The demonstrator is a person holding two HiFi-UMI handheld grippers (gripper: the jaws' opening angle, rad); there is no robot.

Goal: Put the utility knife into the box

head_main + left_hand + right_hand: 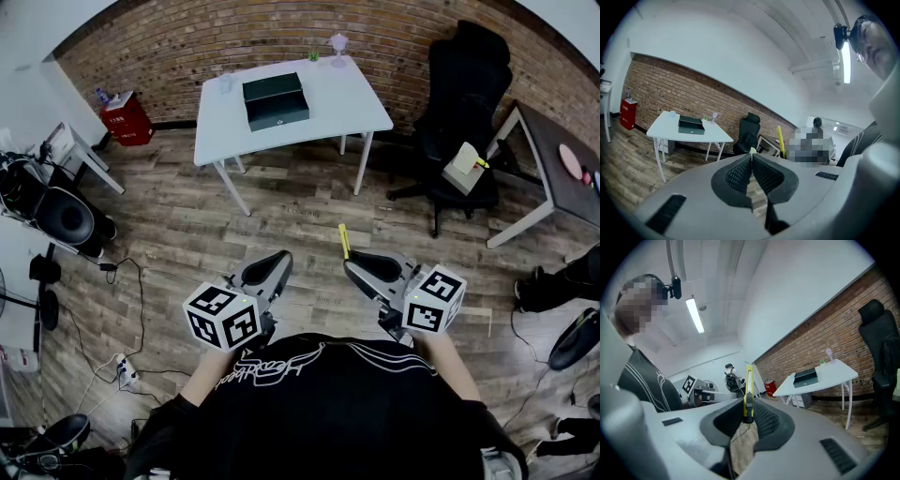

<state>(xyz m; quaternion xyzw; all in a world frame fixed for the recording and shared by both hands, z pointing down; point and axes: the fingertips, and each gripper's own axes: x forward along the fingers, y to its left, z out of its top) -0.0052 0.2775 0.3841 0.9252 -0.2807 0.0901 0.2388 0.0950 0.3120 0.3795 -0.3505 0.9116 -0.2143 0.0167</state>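
A wooden plank floor [187, 225] fills most of the head view, closed off at the far side by a brick wall [187, 42]. A white table [361, 108] stands on thin legs against that wall, far from the person. To its right is a black office chair [464, 89] with a small pale carton [462, 167] on its seat, and further right the corner of a dark desk [553, 173]. A red bin [127, 119] sits at the far left by the wall, and black gear and cables lie along the left edge.

The person's black shirt [319, 412] takes up the near edge, with both grippers held out over the floor just in front of it.

The box [275, 101] is dark with its lid raised, and it rests in the middle of the white table, well apart from both grippers.

The left gripper [274, 261] is at the near left; in its own view the ribbed pads meet at the tips with nothing between them [752, 158].

The right gripper [352, 266] is at the near right, its jaws narrowed onto the utility knife [748, 380]. The pads clamp the knife's dark lower end and its yellow body stands up above them. In the head view the yellow knife [343, 241] sticks out past the jaw tips toward the far table
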